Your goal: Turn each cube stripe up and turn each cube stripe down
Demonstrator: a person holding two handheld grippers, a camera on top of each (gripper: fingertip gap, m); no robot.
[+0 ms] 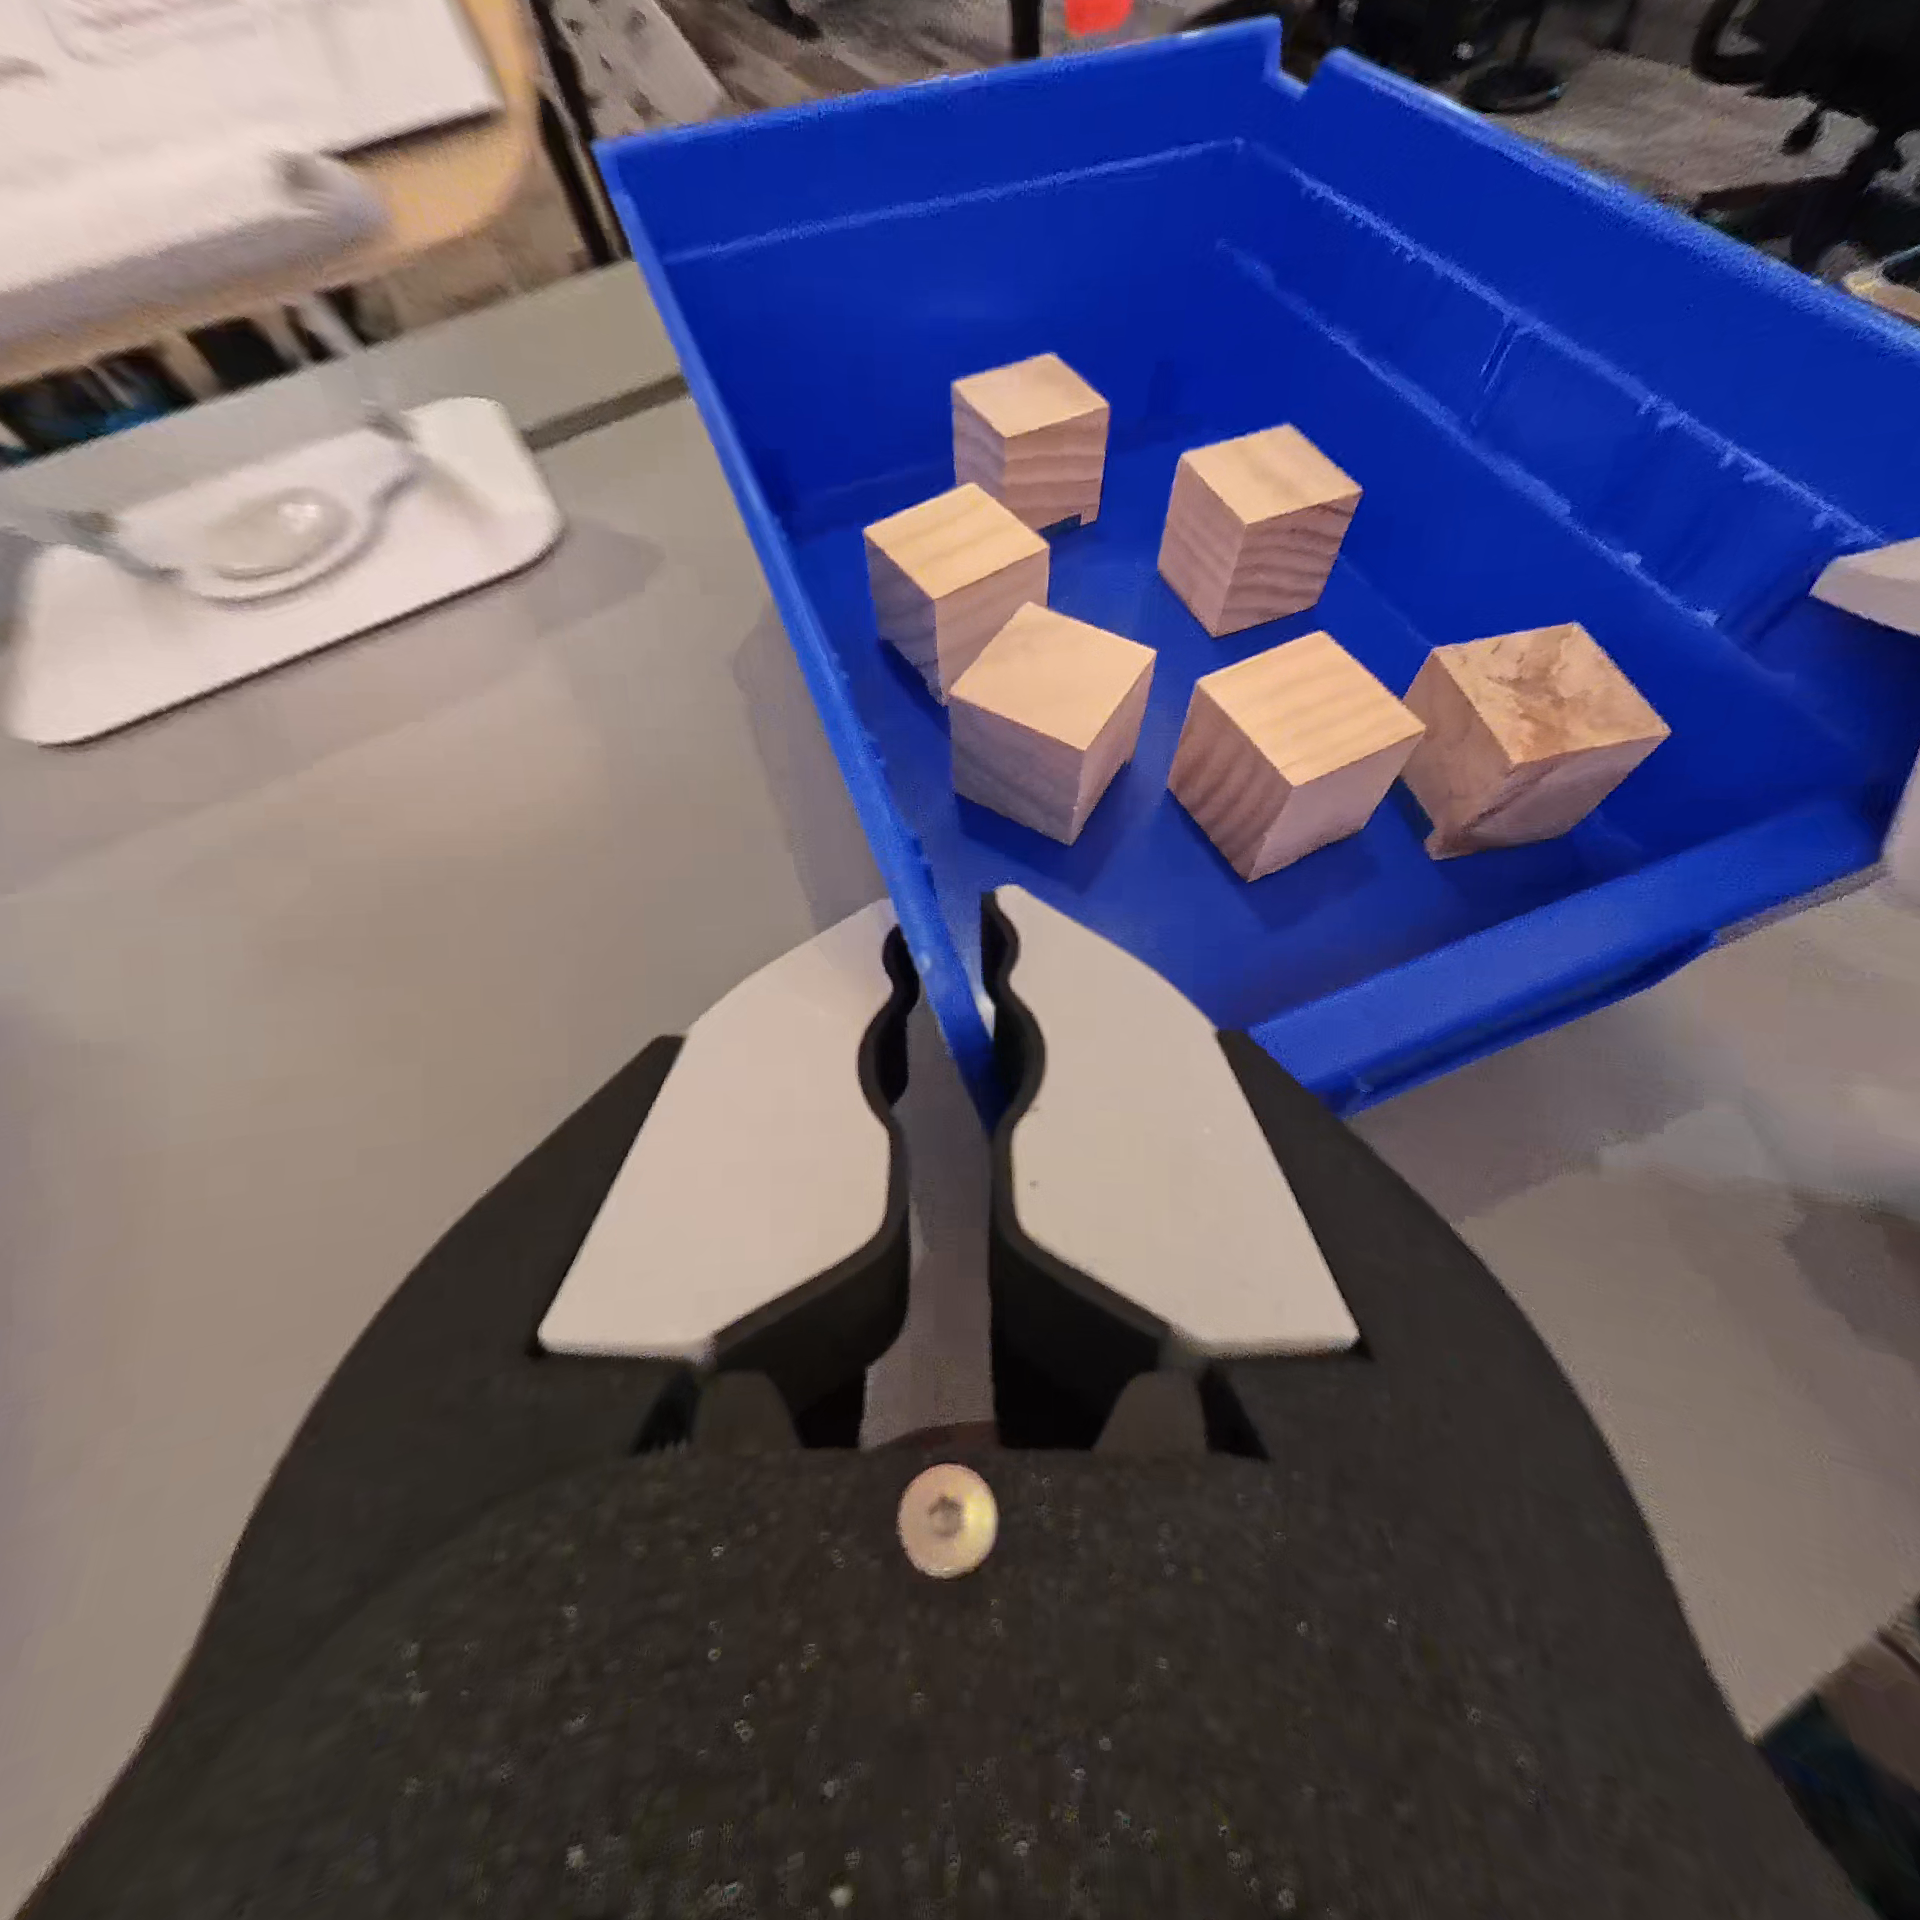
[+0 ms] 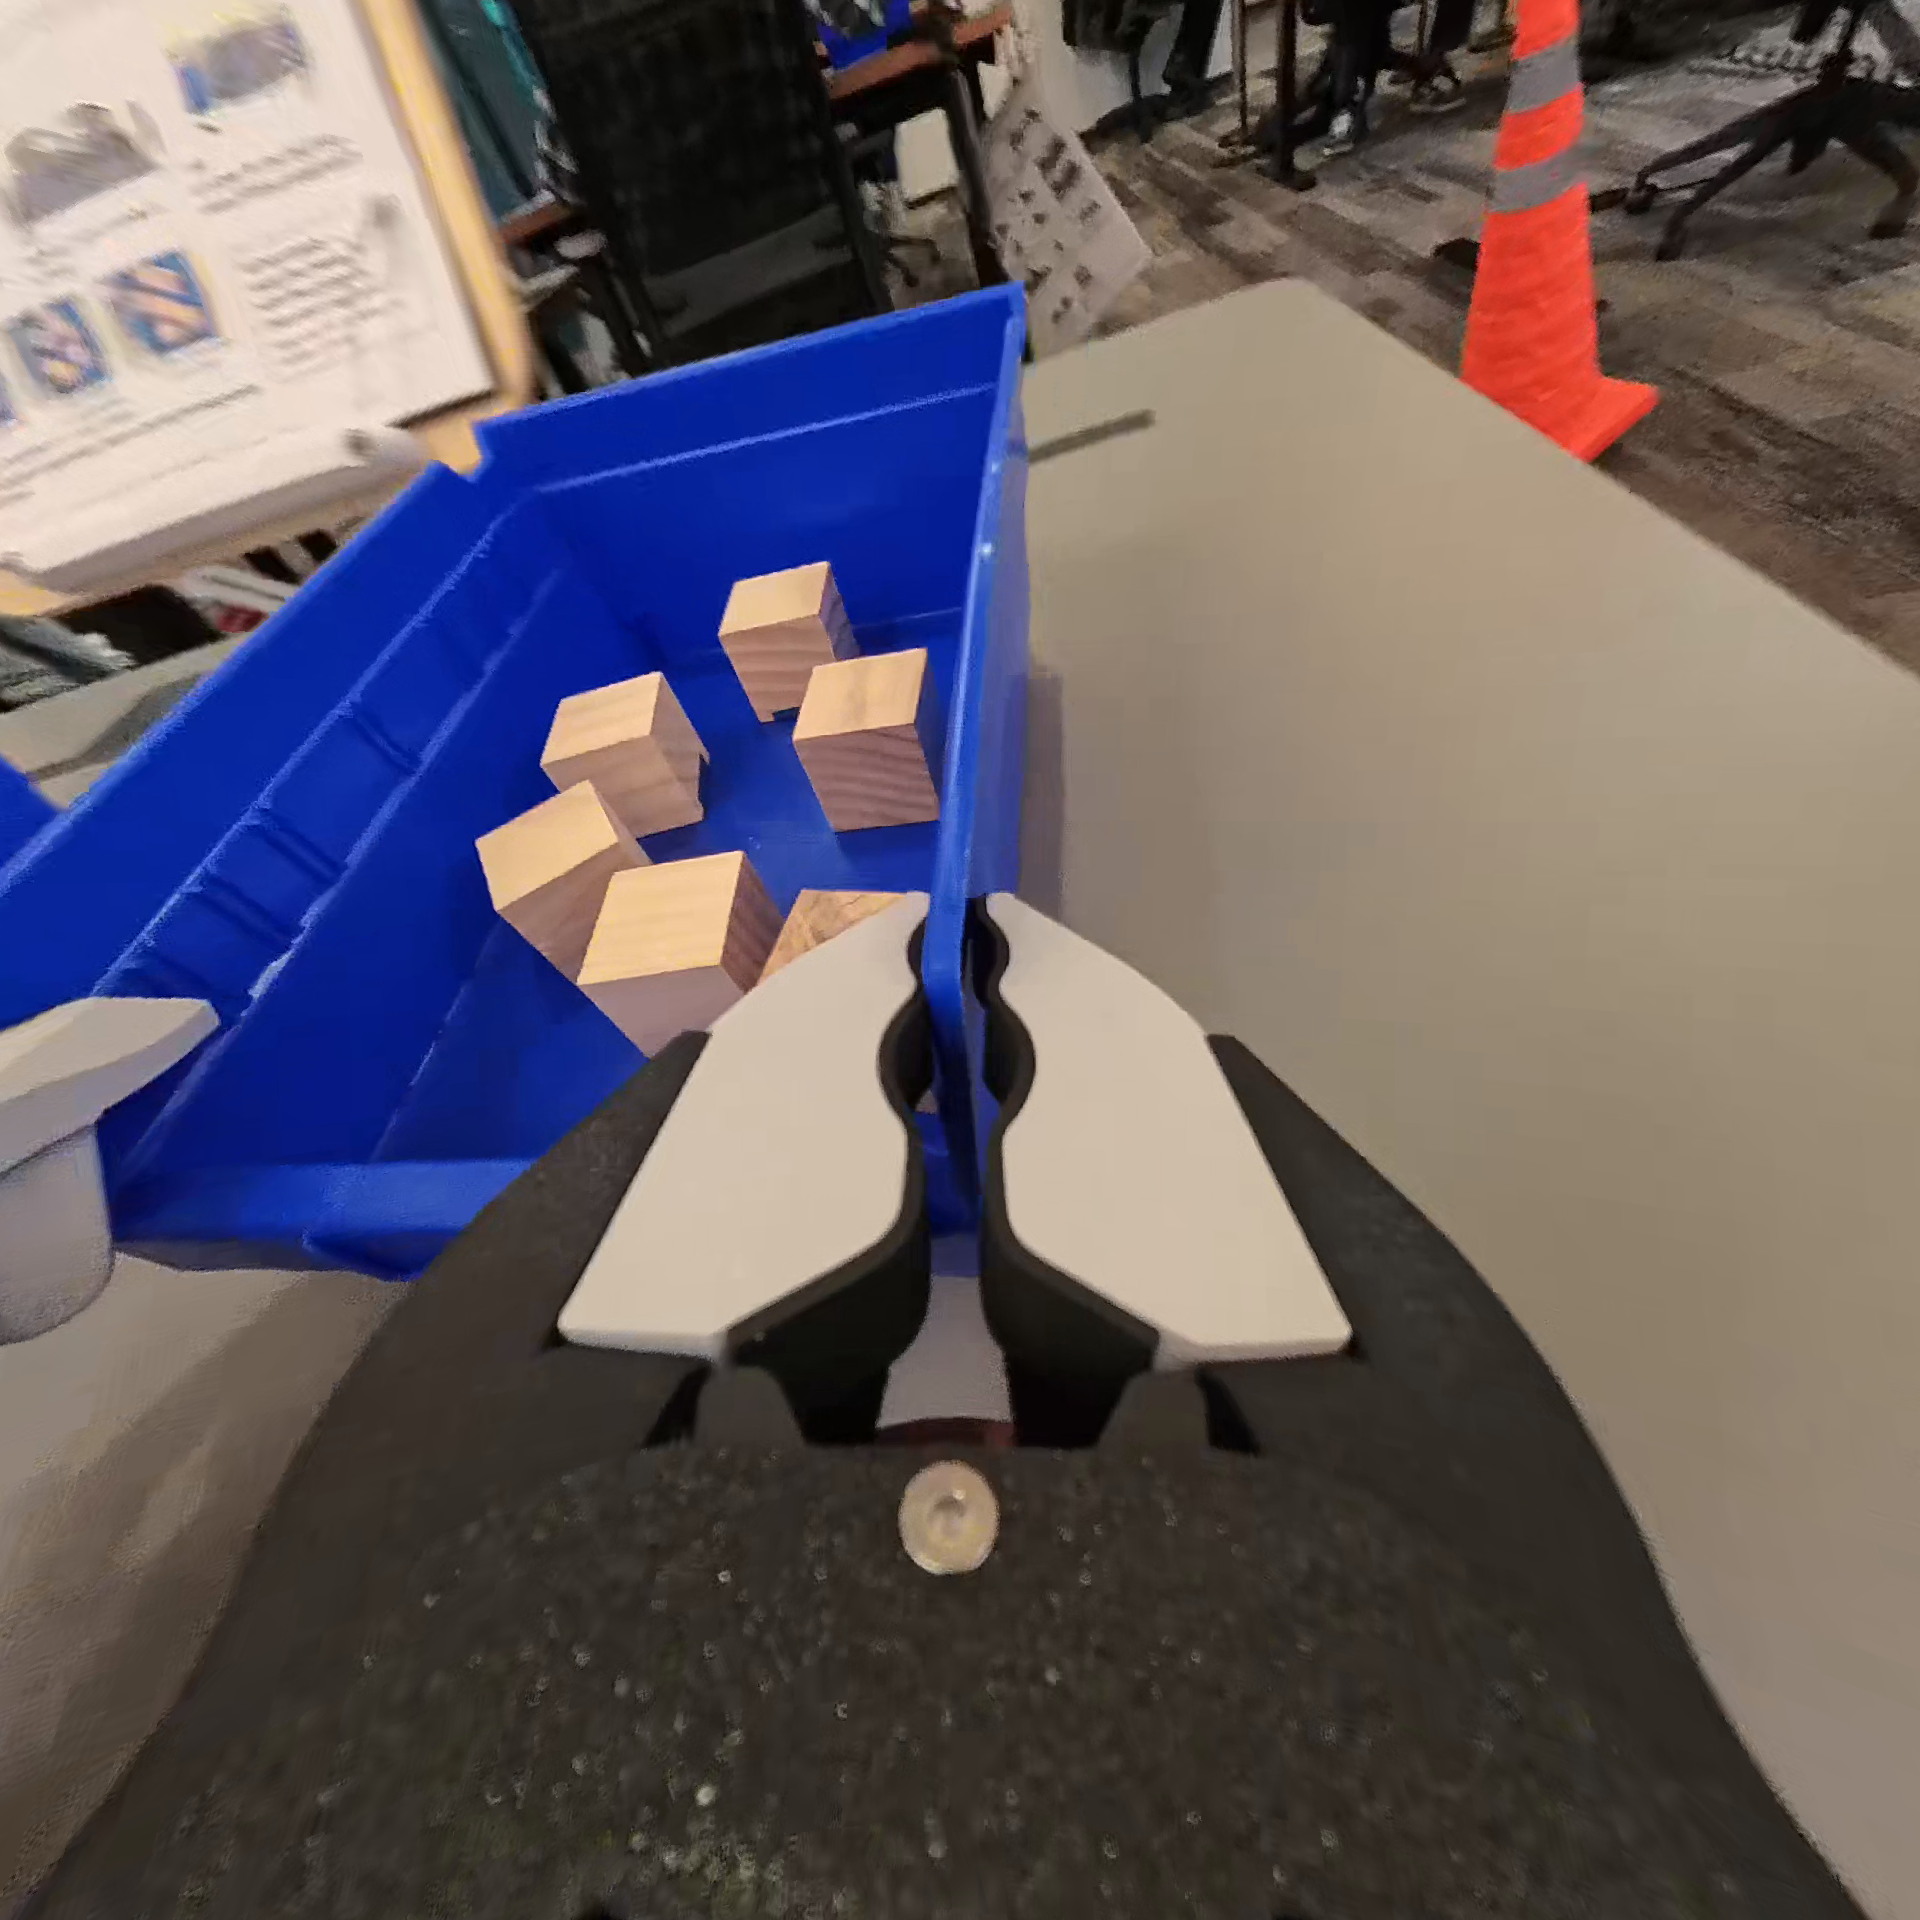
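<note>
Left tongs (image 1: 948,940), right tongs (image 2: 951,935) clamped on opposite bin (image 1: 1351,270) walls; cubes (image 1: 1288,753) loosely spaced inside.

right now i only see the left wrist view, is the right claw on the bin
observer: yes, the right claw is shut on the bin's right wall, near its front corner.
operator: whats past the table on that side
observer: an orange cone stands on the floor beyond the table's far edge.
operator: any stripe on the cube faces turned that way
observer: none shows; the cubes' faces there are plain wood, though one cube is mostly hidden behind the claw.
</note>
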